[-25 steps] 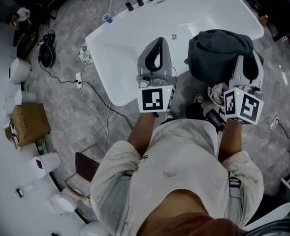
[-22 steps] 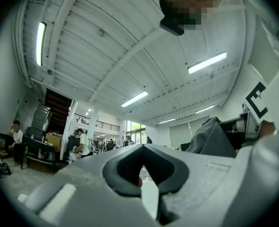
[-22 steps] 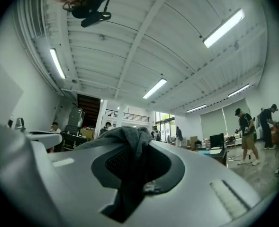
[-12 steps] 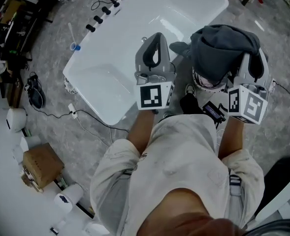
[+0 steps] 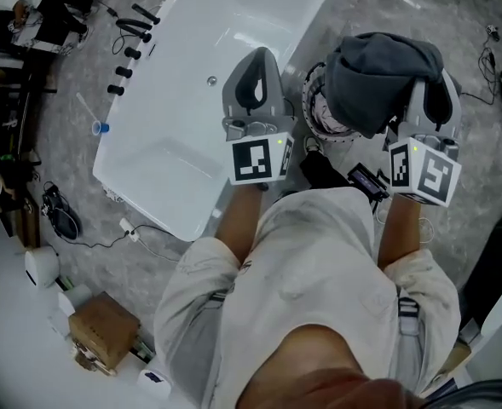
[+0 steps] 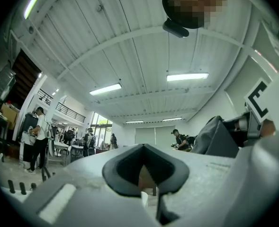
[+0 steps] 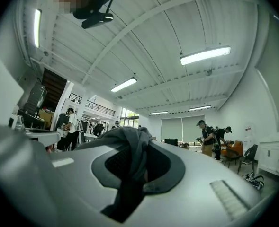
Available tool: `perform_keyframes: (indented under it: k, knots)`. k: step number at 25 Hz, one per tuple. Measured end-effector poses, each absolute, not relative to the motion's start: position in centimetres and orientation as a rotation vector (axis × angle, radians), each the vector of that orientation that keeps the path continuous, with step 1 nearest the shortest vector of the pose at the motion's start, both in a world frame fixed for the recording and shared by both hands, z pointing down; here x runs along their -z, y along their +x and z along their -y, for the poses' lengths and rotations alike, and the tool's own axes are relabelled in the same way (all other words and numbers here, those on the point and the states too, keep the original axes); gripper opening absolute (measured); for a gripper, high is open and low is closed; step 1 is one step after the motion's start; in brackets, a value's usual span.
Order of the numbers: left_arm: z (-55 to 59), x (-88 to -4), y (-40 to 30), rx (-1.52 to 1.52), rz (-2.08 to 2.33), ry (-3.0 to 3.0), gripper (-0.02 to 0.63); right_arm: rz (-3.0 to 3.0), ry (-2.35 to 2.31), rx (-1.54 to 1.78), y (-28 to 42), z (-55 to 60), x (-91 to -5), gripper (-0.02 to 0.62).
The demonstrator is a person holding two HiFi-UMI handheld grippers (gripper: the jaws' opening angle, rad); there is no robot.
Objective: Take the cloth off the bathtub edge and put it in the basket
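In the head view a dark grey cloth (image 5: 378, 71) hangs bunched from my right gripper (image 5: 429, 88), which is shut on it. The right gripper view shows a fold of that cloth (image 7: 125, 141) pinched between the jaws of the right gripper (image 7: 135, 148). Under the cloth, a round basket (image 5: 313, 109) with a patterned rim stands on the floor beside the white bathtub (image 5: 161, 164). My left gripper (image 5: 256, 58) hovers over the tub's near edge, left of the basket. Seen in its own view, the left gripper (image 6: 146, 148) is shut and holds nothing. The cloth (image 6: 217, 136) shows at that view's right.
Black tap fittings (image 5: 127, 49) and a blue-tipped brush (image 5: 97, 124) lie on the grey floor left of the tub. Cables, dark shoes (image 5: 61, 216) and a cardboard box (image 5: 103, 331) sit at lower left. A dark device (image 5: 366, 180) lies by my feet. People stand far off.
Both grippers swung to the right, away from the tub, the right one carrying the cloth. The basket has come into view beneath the cloth, and the tub now lies further left.
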State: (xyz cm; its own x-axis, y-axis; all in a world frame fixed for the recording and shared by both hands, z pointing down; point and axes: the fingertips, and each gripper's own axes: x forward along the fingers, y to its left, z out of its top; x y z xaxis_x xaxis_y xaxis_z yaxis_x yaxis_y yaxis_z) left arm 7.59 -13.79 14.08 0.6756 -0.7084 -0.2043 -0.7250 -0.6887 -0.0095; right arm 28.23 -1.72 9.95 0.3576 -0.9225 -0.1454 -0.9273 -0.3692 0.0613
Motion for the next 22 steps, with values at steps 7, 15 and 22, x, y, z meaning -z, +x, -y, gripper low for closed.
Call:
perform_keyframes:
  k: [7,15,22]
  knots:
    - [13.6,-14.3,11.7,-0.285,-1.092,-2.837,0.002,-1.678,-2.639,-0.214,31.1,0.5,-11.0,0.054]
    - [12.8,-15.1,14.7,-0.277,-1.026,-2.876,0.002,-1.656,-2.663,-0.157,33.2,-0.8,-12.5,0.054]
    - [12.3,-16.3,16.0,-0.245,-0.999,-2.889,0.002,-1.698,-2.652,-0.042,33.2,0.2,-16.0,0.054]
